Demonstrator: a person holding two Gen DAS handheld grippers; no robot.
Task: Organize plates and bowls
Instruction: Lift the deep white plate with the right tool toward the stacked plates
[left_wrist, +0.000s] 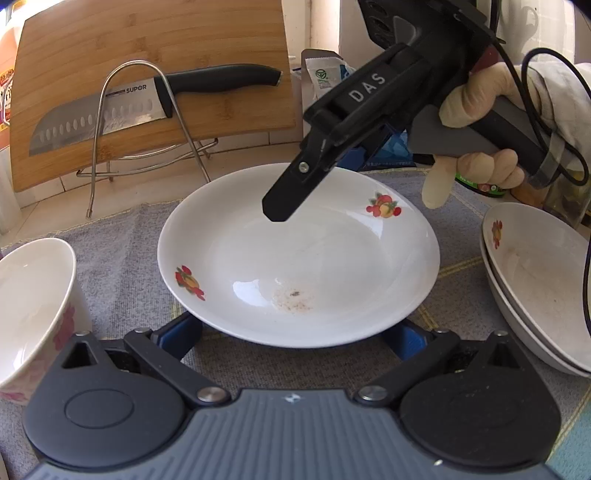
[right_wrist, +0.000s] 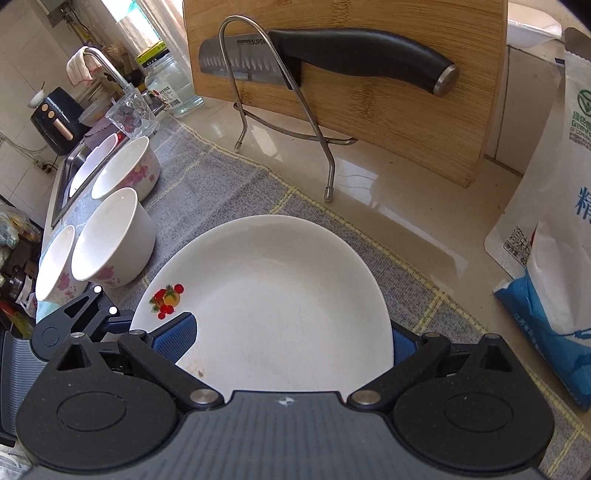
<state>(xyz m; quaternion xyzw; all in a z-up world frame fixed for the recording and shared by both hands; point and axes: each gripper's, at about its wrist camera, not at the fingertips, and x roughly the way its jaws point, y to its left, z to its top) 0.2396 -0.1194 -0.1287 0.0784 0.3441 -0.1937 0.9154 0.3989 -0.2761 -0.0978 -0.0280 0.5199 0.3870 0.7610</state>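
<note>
Noting plate (left_wrist: 295, 258) lying on cloth (left_wrist: 122, 240) beside stacked plates (left_wrist: 535, 288), probably waiting to join them. Straddling its near rim with left gripper (left_wrist: 293, 328) and its far rim with right gripper (right_wrist: 288, 334), both spread wide and gripping nothing, likely lining up a pinch. Losing pad tips behind the rim, so not telling contact.

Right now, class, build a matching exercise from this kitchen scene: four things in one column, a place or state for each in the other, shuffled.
Things:
1. knife
2. fruit-print plate
3. stacked plates
4. pink-flowered bowls

Places:
A. between both grippers' fingers
B. left of the plate, toward the sink
C. on the wire rack, against the cutting board
D. on the plate's right, on the cloth

Pairs: 1-C, 2-A, 3-D, 4-B
</note>
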